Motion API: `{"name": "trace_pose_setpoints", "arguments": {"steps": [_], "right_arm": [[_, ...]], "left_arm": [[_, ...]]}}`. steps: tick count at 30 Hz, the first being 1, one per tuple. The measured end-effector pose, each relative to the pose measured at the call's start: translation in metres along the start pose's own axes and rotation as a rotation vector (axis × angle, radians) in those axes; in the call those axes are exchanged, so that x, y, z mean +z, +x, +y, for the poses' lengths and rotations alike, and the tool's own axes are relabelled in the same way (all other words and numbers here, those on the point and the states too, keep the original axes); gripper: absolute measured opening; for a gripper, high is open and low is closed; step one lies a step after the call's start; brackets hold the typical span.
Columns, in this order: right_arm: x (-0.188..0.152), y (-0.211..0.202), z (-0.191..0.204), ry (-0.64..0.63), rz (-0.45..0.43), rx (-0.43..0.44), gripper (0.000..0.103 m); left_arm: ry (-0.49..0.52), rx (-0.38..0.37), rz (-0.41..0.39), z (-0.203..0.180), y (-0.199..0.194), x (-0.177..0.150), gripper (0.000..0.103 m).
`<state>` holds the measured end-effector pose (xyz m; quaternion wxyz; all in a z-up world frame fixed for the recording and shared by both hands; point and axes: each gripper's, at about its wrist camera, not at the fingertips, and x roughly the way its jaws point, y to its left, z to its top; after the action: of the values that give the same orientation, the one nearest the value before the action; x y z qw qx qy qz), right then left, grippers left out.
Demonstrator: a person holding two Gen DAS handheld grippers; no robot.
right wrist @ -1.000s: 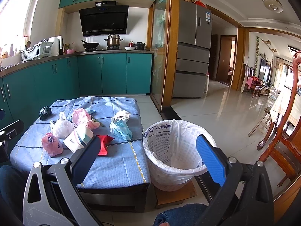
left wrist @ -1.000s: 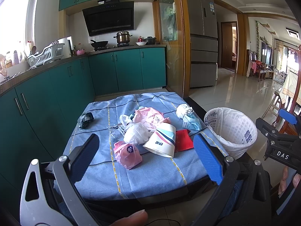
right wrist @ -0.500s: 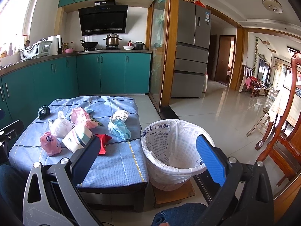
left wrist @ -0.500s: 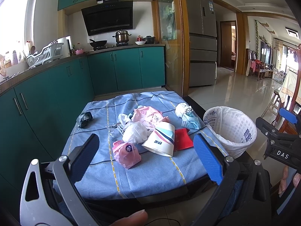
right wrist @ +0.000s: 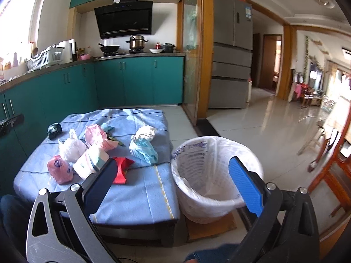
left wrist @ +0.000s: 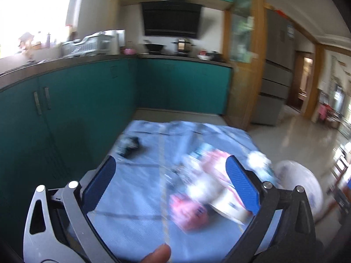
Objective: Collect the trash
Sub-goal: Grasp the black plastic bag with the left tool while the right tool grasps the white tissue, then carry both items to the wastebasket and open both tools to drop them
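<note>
Only right view: sharp bin (right wrist: 210, 175).

Teal cabinets (right wrist: 138, 81) stood under a black range hood (right wrist: 124, 19). A steel pot (right wrist: 136, 42) sat on the stove, beside a grey fridge (right wrist: 232, 50).

Trash count on the blue cloth

Two pink bags (right wrist: 59, 169), one white bag (right wrist: 71, 146), one paper cup (right wrist: 88, 163), one red scrap (right wrist: 122, 169), one lined bin (right wrist: 210, 175).

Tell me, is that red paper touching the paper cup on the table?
Cannot tell. In the right wrist view the right gripper's dark finger covers the spot where the red paper meets the paper cup.
</note>
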<state>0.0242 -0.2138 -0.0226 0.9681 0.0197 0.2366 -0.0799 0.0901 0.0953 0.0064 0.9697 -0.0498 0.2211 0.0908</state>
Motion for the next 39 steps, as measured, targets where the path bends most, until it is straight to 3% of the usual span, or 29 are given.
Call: {"name": "trace_pose_setpoints", "arguments": {"steps": [5, 7, 9, 12, 15, 17, 21, 25, 27, 29, 33, 39], "right_arm": [[0.027, 0.068, -0.005, 0.013, 0.035, 0.137, 0.099], [0.043, 0.102, -0.006, 0.042, 0.053, 0.185, 0.099], [0.061, 0.140, 0.000, 0.050, 0.078, 0.214, 0.099], [0.082, 0.194, 0.021, 0.042, 0.128, 0.254, 0.099], [0.092, 0.249, 0.043, 0.021, 0.205, 0.269, 0.099], [0.091, 0.277, 0.051, 0.014, 0.256, 0.267, 0.099], [0.076, 0.316, 0.060, 0.033, 0.369, 0.291, 0.099], [0.056, 0.336, 0.065, 0.029, 0.440, 0.254, 0.095], [0.049, 0.336, 0.067, 0.022, 0.471, 0.263, 0.093], [0.045, 0.336, 0.073, -0.010, 0.482, 0.259, 0.086], [0.039, 0.329, 0.086, -0.042, 0.486, 0.288, 0.046], [0.040, 0.317, 0.096, -0.062, 0.452, 0.334, 0.043]], "left_arm": [[-0.171, 0.186, 0.112, 0.078, 0.121, 0.058, 0.099], [-0.207, 0.218, 0.169, 0.096, 0.157, 0.064, 0.098], [-0.228, 0.200, 0.219, 0.104, 0.191, 0.059, 0.098], [-0.171, 0.162, 0.311, 0.095, 0.236, 0.038, 0.098], [-0.045, 0.188, 0.419, 0.074, 0.284, 0.020, 0.098], [-0.018, 0.173, 0.449, 0.070, 0.303, 0.013, 0.098], [-0.012, 0.110, 0.474, 0.065, 0.319, 0.006, 0.097], [0.071, 0.115, 0.457, 0.056, 0.320, 0.000, 0.088], [0.104, 0.106, 0.445, 0.052, 0.315, 0.000, 0.077], [0.108, 0.096, 0.437, 0.053, 0.311, 0.000, 0.068], [0.089, 0.058, 0.430, 0.055, 0.305, 0.000, 0.062], [0.095, 0.040, 0.390, 0.047, 0.284, 0.003, 0.060]]}}
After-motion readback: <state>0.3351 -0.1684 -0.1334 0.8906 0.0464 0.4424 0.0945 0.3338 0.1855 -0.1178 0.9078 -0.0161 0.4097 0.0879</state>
